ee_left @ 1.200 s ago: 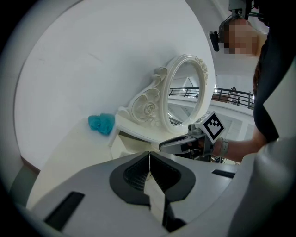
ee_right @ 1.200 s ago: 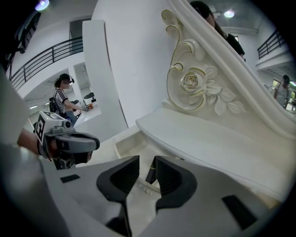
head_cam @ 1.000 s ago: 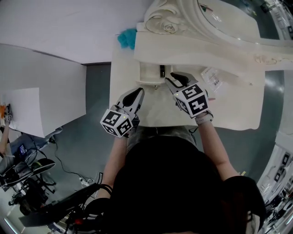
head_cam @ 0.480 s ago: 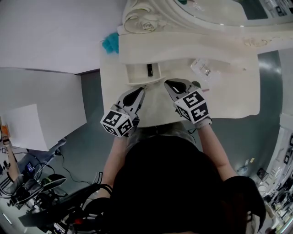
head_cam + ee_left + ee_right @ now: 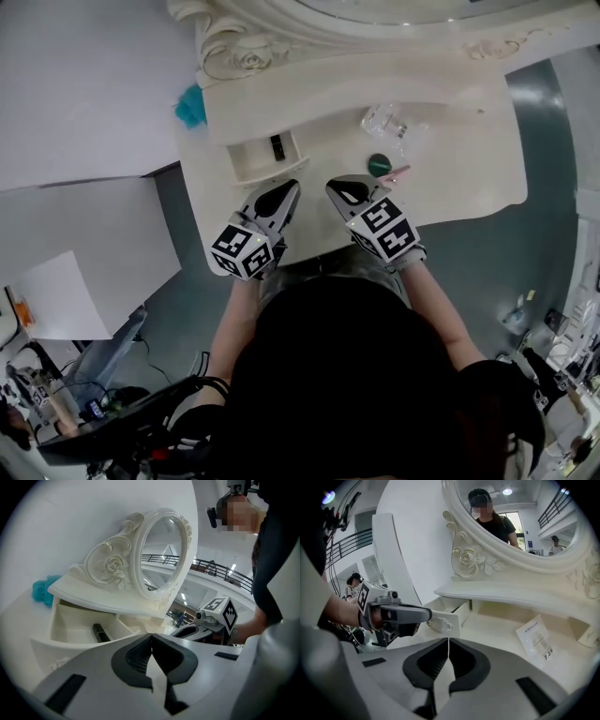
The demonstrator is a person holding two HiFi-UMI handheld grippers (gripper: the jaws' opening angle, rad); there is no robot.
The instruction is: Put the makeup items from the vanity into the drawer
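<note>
Okay so both claws are pinched together, nothing in them. Left claw [image 5: 151,635] and right claw [image 5: 448,640] hang side by side over the desk's [image 5: 469,169] front edge. The drawer [image 5: 246,172] is open with a black tube [image 5: 277,147] inside. A green round item [image 5: 379,165] and a pink stick [image 5: 399,172] lie on the desk near the right claw, with a clear packet [image 5: 389,122] further back.

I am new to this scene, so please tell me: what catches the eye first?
The ornate mirror at the back of the vanity stands out first. At the left, a small drawer is open with one black item inside. Near the front edge, the left gripper and right gripper are both shut and empty.
</note>
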